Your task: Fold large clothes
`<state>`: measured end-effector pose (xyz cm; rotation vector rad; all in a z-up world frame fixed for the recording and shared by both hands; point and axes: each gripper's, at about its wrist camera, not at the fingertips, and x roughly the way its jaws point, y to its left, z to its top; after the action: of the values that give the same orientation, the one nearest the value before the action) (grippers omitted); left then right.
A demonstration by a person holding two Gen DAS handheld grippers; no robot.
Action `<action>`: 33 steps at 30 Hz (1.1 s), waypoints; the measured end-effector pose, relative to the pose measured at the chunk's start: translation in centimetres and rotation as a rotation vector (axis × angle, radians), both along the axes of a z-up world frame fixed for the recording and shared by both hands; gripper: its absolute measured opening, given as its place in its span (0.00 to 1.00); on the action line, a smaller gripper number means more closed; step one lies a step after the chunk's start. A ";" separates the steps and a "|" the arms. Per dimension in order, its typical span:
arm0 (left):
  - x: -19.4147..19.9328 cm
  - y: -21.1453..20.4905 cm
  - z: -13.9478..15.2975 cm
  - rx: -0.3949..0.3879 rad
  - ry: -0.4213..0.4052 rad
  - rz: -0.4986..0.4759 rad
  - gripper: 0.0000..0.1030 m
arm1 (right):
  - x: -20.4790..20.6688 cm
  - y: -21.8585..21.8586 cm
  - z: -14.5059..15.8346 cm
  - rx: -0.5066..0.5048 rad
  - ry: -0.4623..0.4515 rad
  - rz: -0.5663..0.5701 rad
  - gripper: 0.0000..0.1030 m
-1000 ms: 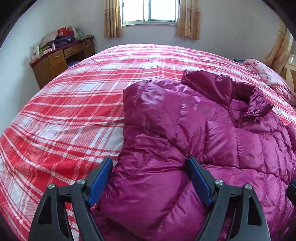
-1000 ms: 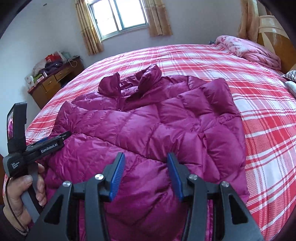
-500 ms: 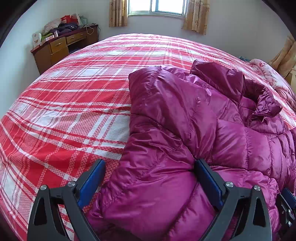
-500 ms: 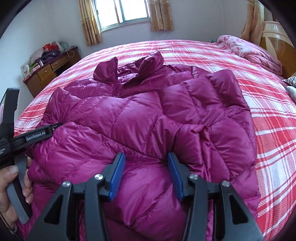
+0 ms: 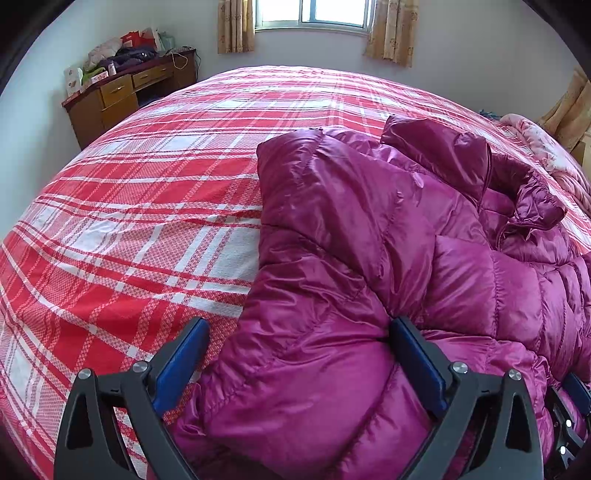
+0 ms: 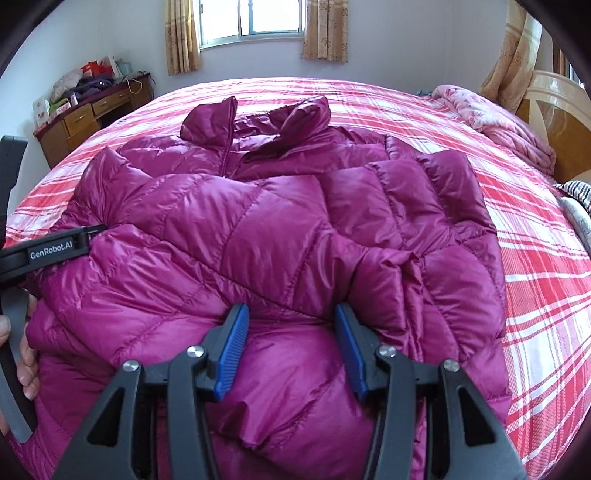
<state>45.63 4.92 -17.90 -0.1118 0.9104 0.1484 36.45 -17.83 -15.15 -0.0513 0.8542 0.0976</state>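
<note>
Both jaws agape, left gripper [image 5: 298, 354] and right gripper [image 6: 290, 341] astride slippery magenta quilted down jacket [image 6: 280, 236]: likely to skid free, spoiling fold.

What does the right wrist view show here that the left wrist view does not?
Only the right wrist view shows the wooden headboard, a striped cloth and the left gripper's handle in the person's hand. Only the left wrist view shows the left gripper open around the magenta down jacket. Both show the plaid bedspread, desk and window.
</note>
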 end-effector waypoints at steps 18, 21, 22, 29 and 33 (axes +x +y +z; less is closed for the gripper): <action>-0.7 1.1 1.2 0.011 -0.010 -0.007 0.98 | -0.6 0.0 0.9 0.001 0.001 0.073 0.55; -1.7 1.2 3.7 0.057 -0.077 -0.024 0.98 | -0.7 -0.9 2.5 0.061 -0.005 0.104 0.63; -1.8 1.1 4.7 0.060 -0.099 -0.037 0.98 | -0.6 -1.2 3.6 0.075 -0.035 0.101 0.66; 2.0 -0.5 9.9 0.025 -0.131 -0.119 0.98 | 4.2 -2.3 8.3 0.093 -0.084 0.110 0.79; 6.3 -1.3 10.4 0.037 -0.124 -0.114 0.98 | 8.3 -3.2 8.7 0.044 -0.094 0.087 0.79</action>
<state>51.90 3.59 -7.53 -0.0343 0.7874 0.0519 44.76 -21.06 -6.48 -0.0511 0.7555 0.1946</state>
